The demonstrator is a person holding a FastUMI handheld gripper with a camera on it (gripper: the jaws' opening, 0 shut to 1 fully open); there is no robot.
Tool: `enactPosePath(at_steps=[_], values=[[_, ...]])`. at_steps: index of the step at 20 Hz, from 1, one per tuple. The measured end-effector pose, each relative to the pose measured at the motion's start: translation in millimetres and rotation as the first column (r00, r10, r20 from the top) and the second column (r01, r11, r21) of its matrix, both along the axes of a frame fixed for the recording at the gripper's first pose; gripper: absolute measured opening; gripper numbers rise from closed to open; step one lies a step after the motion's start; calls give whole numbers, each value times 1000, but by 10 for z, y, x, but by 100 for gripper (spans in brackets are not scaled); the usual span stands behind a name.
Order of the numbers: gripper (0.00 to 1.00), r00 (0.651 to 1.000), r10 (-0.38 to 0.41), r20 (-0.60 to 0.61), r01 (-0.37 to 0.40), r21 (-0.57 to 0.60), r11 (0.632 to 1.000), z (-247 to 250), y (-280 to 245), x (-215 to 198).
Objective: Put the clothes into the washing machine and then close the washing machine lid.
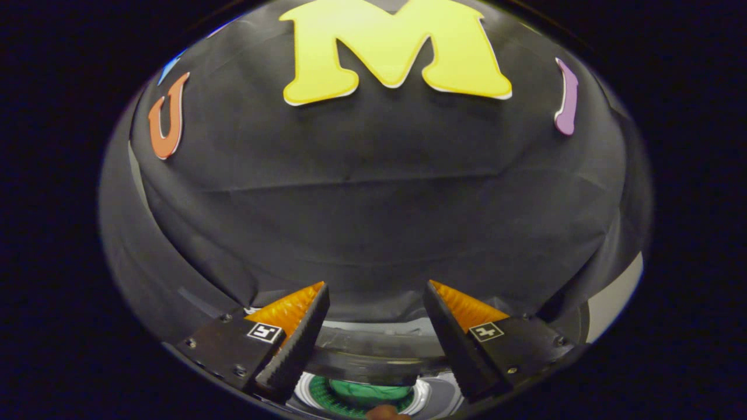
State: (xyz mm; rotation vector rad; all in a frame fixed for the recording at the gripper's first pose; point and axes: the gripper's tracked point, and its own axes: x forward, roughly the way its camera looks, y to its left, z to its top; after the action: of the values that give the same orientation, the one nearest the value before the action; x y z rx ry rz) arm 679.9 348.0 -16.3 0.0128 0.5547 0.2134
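Black cloth hung as the booth's wall (373,192) across nearly everything ahead of me, creased and draped, with nothing standing against it.

My gripper (376,318) was held well above the work, its fingers spread wide apart and nothing between them. Below the gap, I could make out the washing machine (432,394) from above: a pale ring around a round opening, and inside it a green drum with something green (362,389) bunched in the middle, which I took for the clothes (though I could not tell cloth from drum with any certainty). A dark, glossy curved band (373,353) ran across between the fingers, just beyond the opening; I judged it to be the raised lid seen edge-on, but I would not swear to it. A small brownish shape (386,413) sat at the near lip of the opening, too cut off to name.

If the load was indeed in, the step in hand was the lid. That called for tipping the gripper down, bringing the fingers to the lid's edge and swinging it over the opening.

As for writing, each finger mount carried a small square marker (264,332); no brand or readable label showed on the machine.
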Motion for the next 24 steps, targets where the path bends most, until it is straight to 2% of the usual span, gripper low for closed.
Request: enactPosePath(at_steps=[9,18,24], values=[[100,1000,10,-15,-10,-5,1000,-13,7,2],[100,995,22,100,-22,-4,1000,9,38,71],[100,994,19,112,-18,-7,1000,14,27,73]])
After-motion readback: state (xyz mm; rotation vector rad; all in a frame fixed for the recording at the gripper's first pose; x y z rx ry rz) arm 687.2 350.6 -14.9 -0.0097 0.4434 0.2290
